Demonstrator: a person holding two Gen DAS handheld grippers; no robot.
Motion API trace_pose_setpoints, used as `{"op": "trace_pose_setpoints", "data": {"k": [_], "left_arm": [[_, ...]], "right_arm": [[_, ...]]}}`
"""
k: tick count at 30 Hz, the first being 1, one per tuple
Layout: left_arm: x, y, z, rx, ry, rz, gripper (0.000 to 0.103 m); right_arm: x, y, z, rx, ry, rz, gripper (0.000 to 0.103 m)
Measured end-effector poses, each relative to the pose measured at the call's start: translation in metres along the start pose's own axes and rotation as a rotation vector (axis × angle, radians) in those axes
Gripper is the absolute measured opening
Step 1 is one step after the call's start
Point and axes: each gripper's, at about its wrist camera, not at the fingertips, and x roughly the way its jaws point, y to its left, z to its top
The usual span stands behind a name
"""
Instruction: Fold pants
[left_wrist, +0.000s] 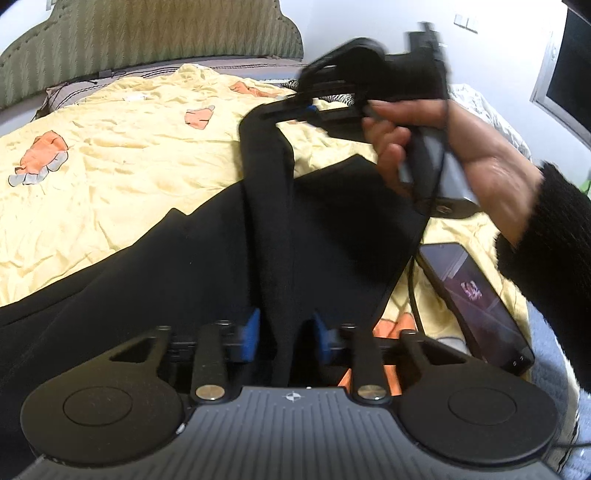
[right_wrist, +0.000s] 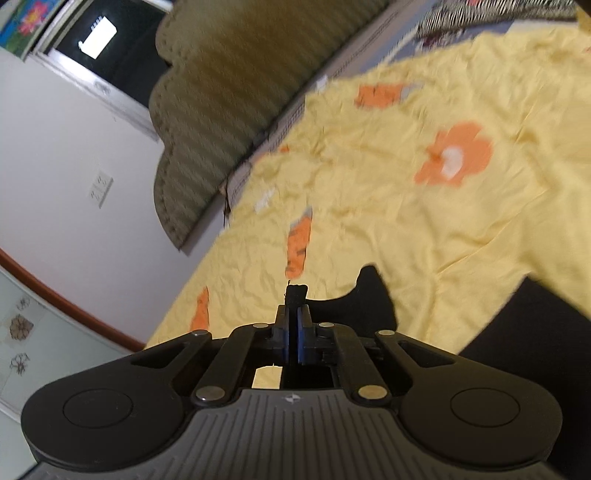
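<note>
Black pants (left_wrist: 207, 254) lie spread on a yellow bedsheet (left_wrist: 122, 147). A raised strip of the pants runs between my left gripper (left_wrist: 284, 334) and my right gripper (left_wrist: 295, 110). The left gripper's blue pads (left_wrist: 251, 332) sit on either side of the fabric with a gap, so the jaws stand partly open around it. In the right wrist view my right gripper (right_wrist: 293, 321) is shut on a pinch of the pants (right_wrist: 295, 293), held above the bed. More of the pants (right_wrist: 369, 299) hang below it.
A phone (left_wrist: 476, 295) with a cable lies on the bed at the right, close to the pants. A green headboard (left_wrist: 147, 33) stands at the far side; it also shows in the right wrist view (right_wrist: 229, 99). A striped cloth (right_wrist: 480, 14) lies by the bed's far edge.
</note>
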Motion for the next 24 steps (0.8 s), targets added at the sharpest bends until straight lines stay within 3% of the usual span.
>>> {"op": "trace_pose_setpoints", "data": {"k": [1,5,11,17,20,24], "left_arm": [[0.0,0.0,0.001,-0.004,-0.002,0.0,0.018],[0.0,-0.002,0.001,0.0,-0.024,0.015,0.006],[-0.007,-0.019,-0.003,0.087,-0.043,-0.011,0.005],[-0.001,-0.03,-0.01,0.143,-0.027,-0.011,0.005],[0.003,-0.028,-0.009,0.134,-0.015,-0.005,0.005],[0.004,-0.025,-0.008,0.116,-0.007,-0.005,0.005]], "right_arm": [[-0.01,-0.001,0.001,-0.001,-0.021,0.0,0.004],[-0.055,-0.015,0.002,0.029,-0.1,-0.014,0.004],[-0.123,-0.058,-0.016,0.103,-0.193,-0.1,0.004],[-0.156,-0.102,-0.038,0.182,-0.205,-0.194,0.004],[-0.162,-0.106,-0.04,0.196,-0.205,-0.199,0.005],[-0.156,-0.105,-0.035,0.215,-0.164,-0.126,0.007]]}}
